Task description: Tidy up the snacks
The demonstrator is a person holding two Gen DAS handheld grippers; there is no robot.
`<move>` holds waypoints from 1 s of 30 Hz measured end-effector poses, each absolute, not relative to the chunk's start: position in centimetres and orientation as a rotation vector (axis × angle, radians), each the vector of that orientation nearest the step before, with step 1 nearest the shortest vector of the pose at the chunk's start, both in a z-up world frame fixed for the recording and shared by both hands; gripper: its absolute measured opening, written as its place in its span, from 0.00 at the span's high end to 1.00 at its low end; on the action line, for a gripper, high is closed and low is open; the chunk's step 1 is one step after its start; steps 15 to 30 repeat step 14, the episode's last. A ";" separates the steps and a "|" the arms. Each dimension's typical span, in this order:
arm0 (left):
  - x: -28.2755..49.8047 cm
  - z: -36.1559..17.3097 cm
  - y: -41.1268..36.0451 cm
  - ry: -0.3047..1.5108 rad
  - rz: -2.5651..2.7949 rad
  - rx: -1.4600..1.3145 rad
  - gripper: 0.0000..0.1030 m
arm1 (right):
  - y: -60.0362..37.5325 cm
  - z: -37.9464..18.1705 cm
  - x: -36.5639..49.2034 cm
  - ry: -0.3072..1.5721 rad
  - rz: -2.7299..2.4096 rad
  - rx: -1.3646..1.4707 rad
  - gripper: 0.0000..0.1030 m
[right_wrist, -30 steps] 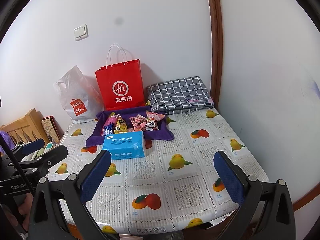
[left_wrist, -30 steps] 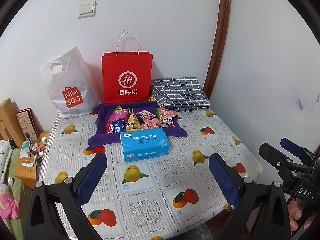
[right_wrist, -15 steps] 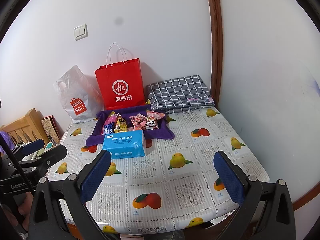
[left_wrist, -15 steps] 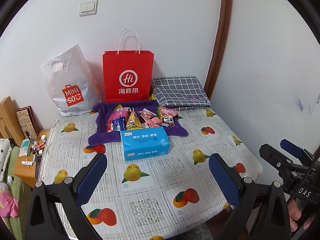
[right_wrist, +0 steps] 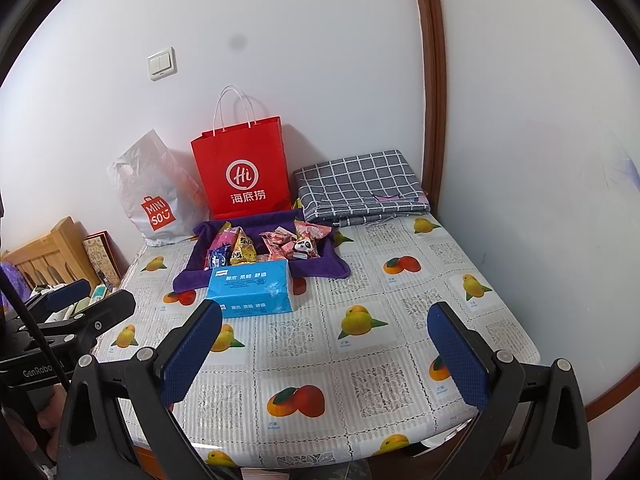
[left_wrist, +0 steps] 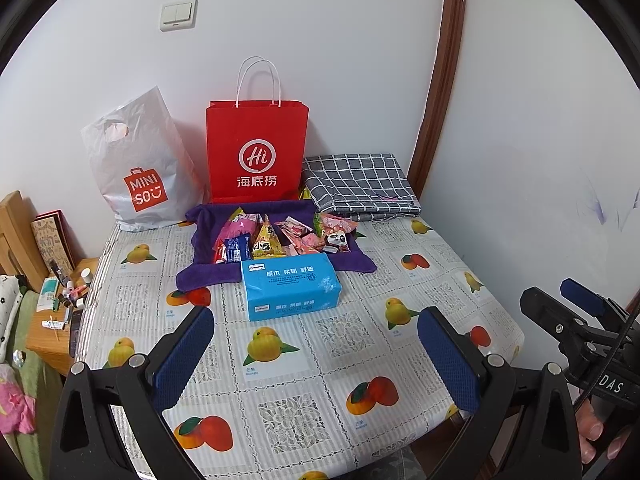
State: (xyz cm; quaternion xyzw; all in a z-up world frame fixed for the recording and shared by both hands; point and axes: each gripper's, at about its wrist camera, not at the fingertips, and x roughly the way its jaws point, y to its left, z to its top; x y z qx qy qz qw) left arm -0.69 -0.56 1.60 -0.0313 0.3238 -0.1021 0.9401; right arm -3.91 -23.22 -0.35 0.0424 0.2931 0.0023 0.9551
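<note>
snacks (left_wrist: 280,236): a loose heap of packets on the purple cloth (left_wrist: 212,272), at the far side of the table (left_wrist: 320,364), below the red bag (left_wrist: 256,152).
tissue pack (left_wrist: 292,286): blue, lying just in front of the cloth, between the heap and both grippers.
left gripper (left_wrist: 316,344): fingers wide apart, holding nothing, hovering over the near table edge.
right gripper (right_wrist: 324,340): fingers wide apart too, empty, well short of the heap.
change: over the last second both views barely shift; snacks, pack and bags lie as before, and no packet has moved.
meaning: the heap looks mixed; whether sorting is ahead or this is its resting place, the pictures do not settle.
</note>
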 end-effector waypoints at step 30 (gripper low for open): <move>0.2 0.6 -0.6 0.670 -0.188 -0.064 0.00 | -22.4 -0.7 -4.0 0.582 0.016 0.082 0.02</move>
